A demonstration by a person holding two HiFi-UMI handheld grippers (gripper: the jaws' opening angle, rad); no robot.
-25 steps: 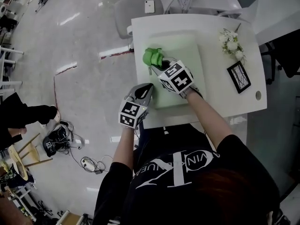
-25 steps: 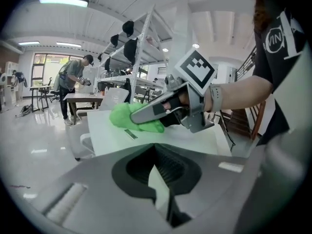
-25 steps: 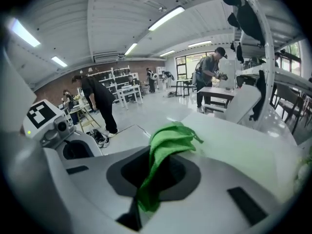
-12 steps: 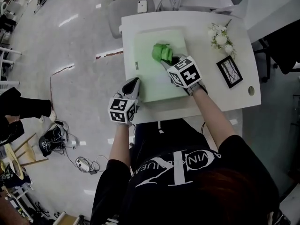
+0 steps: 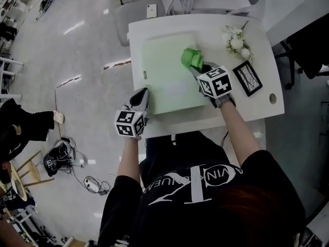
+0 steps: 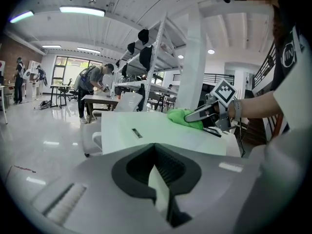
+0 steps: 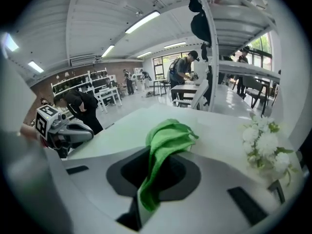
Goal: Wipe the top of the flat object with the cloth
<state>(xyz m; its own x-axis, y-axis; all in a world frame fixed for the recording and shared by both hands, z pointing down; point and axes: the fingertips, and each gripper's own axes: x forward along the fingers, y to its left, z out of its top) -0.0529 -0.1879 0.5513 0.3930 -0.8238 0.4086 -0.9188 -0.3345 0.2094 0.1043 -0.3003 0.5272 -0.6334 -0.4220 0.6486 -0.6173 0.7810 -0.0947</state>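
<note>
A pale green flat board (image 5: pixel 164 73) lies on the white table (image 5: pixel 257 112). A crumpled green cloth (image 5: pixel 193 59) rests on the board's far right part. My right gripper (image 5: pixel 201 69) is shut on the cloth; in the right gripper view the cloth (image 7: pixel 168 135) hangs down between the jaws of that gripper (image 7: pixel 158 155). My left gripper (image 5: pixel 141 95) sits at the board's near left corner with its jaws together. In the left gripper view, this gripper (image 6: pixel 156 152) faces across the board (image 6: pixel 161 130) towards the cloth (image 6: pixel 183 116) and the right gripper (image 6: pixel 207 113).
White flowers (image 5: pixel 235 41) and a small framed picture (image 5: pixel 248 78) stand on the table's right side. A grey chair (image 5: pixel 136 12) with a phone (image 5: pixel 151 11) on it is behind the table. Shelving and several people are in the background.
My right gripper has dragged the cloth rightwards across the board, from its left part to its right edge. The left gripper has stayed at the near left corner.
</note>
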